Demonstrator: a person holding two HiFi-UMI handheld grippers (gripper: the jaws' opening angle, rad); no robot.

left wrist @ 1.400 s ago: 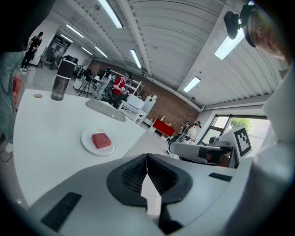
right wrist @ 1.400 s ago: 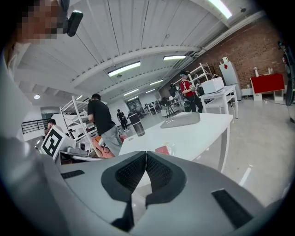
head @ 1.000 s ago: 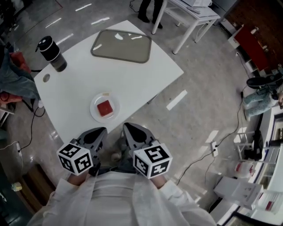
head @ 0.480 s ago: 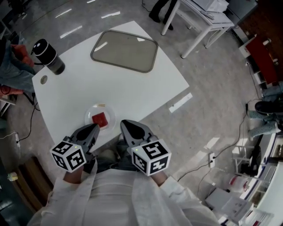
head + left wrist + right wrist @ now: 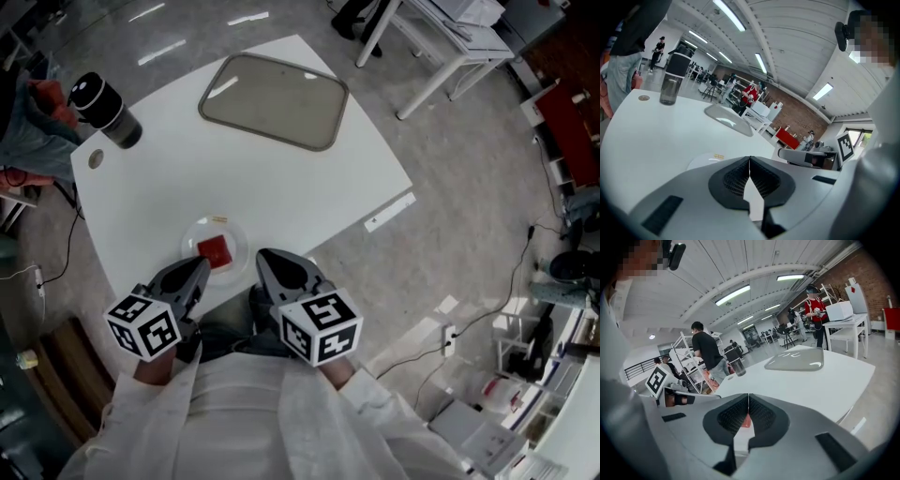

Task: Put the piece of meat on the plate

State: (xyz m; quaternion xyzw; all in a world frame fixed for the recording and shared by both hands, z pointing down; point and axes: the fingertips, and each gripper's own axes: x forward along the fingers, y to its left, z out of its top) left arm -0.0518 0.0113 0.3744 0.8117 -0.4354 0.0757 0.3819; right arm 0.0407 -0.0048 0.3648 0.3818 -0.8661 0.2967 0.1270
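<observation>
We are still holding both grippers back at the near edge of the table (image 5: 281,183) while only our view is drifting. The piece of meat (image 5: 215,249) is staying put on the plate (image 5: 192,232), so the task is looking finished to us. The left gripper (image 5: 200,267) and the right gripper (image 5: 266,260) are each keeping their jaws pressed together on nothing, just short of the plate.

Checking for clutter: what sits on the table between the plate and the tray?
Nothing; the head view shows bare white table between the plate and the tray.
</observation>
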